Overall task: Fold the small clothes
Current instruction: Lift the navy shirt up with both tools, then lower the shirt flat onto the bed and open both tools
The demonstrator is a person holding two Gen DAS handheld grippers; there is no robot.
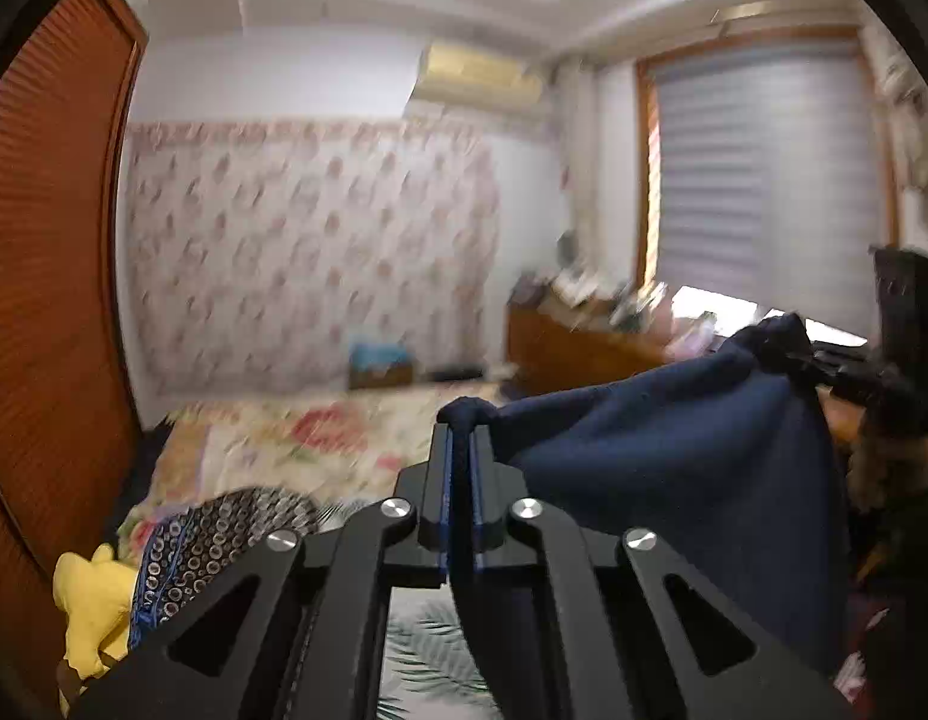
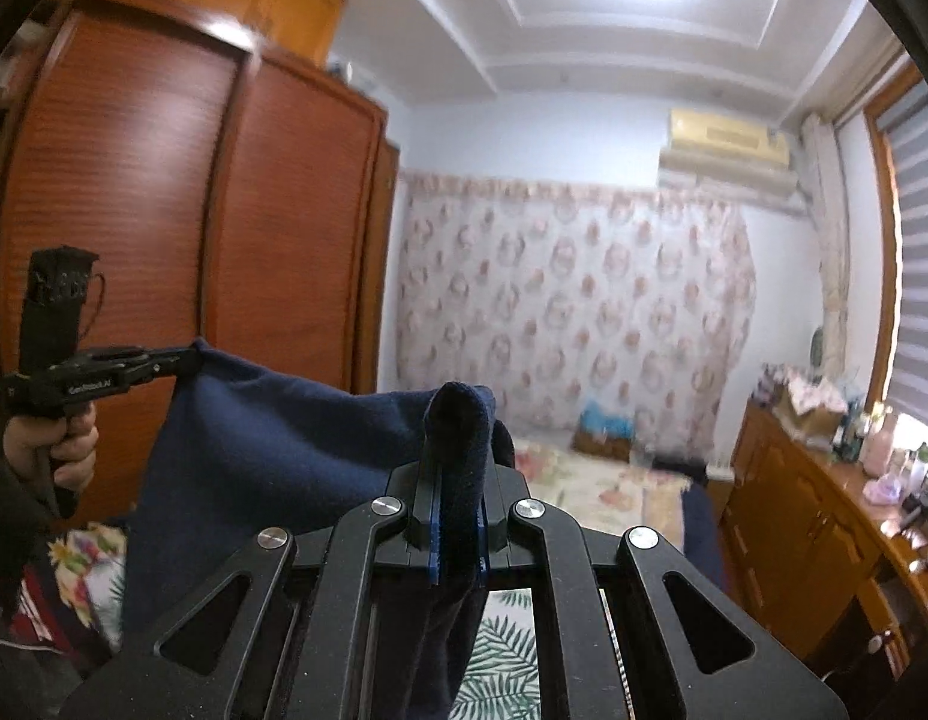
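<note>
the navy blue garment [image 1: 673, 450] hangs in the air above the bed [image 1: 320, 444], stretched between the two grippers. the left gripper [image 1: 462, 420] has its jaws pressed together on one bunched corner of the cloth, and the right gripper [image 2: 461, 420] is pinching the other corner, which wraps over its fingertips in a thick fold.

the cloth looks soft and light, maybe a fleece or a knit. it sags between the two holds and makes loose folds, so i judge it will not keep any shape alone and will drape wherever it is laid. it does not look slippery, and nothing in it can break. the top corners, where it is held now, seem a good place to hold it, because the rest then falls flat below.

on the body of the left gripper, seen from the right wrist view, there is a small white print [image 2: 90, 387], but it is too blurred for me to read. i see no label on the garment.
</note>
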